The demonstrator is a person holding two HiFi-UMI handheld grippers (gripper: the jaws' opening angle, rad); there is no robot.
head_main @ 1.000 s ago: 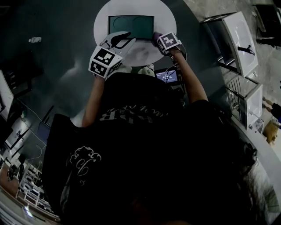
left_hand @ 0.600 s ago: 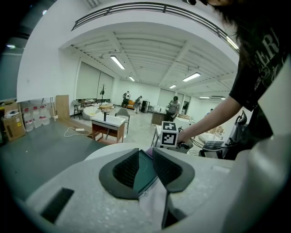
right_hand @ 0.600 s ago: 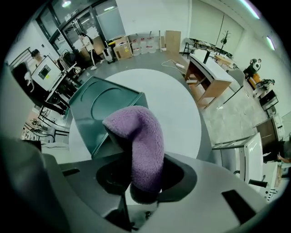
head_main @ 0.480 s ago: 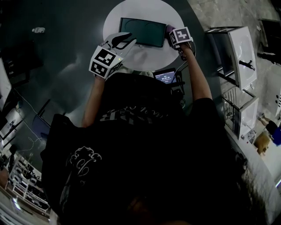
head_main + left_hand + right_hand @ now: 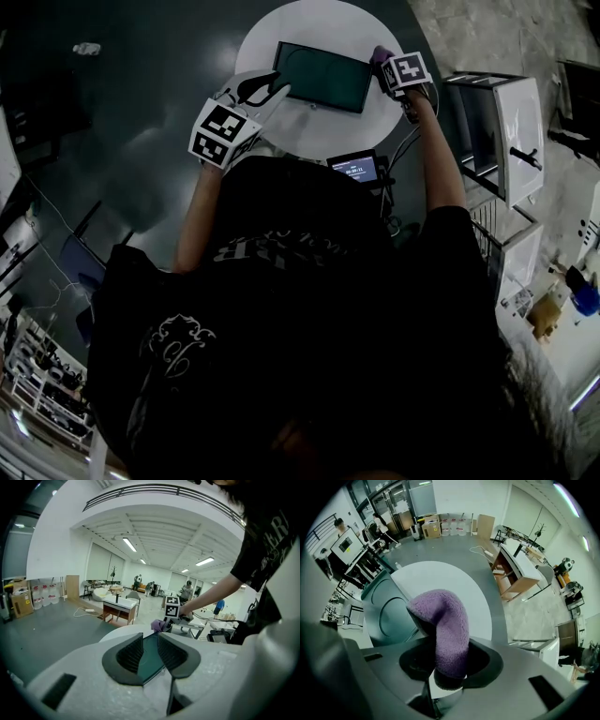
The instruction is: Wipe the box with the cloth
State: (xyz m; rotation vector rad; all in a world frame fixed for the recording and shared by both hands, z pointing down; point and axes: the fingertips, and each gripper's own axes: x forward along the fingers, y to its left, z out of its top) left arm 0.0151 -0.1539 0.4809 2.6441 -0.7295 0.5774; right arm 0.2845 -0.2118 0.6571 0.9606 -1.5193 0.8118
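Observation:
A flat dark green box (image 5: 323,77) lies on the round white table (image 5: 319,122). My left gripper (image 5: 272,91) is at the box's near left corner. In the left gripper view its jaws stand close together with the edge of the box (image 5: 150,651) between them. My right gripper (image 5: 389,66) is shut on a purple fleece cloth (image 5: 445,630), which folds out over the jaws. The cloth (image 5: 380,56) sits at the box's far right corner, and the box (image 5: 386,613) lies just left of it in the right gripper view.
A small lit screen (image 5: 356,167) stands below the table's near edge. White cabinets (image 5: 511,112) line the right side. My dark-clothed torso fills the lower head view. A wooden desk (image 5: 119,606) and people stand far off beyond the table.
My right gripper has carried the cloth along the box's right edge, from the near corner to the far corner. The left gripper has stayed at the box's near left corner.

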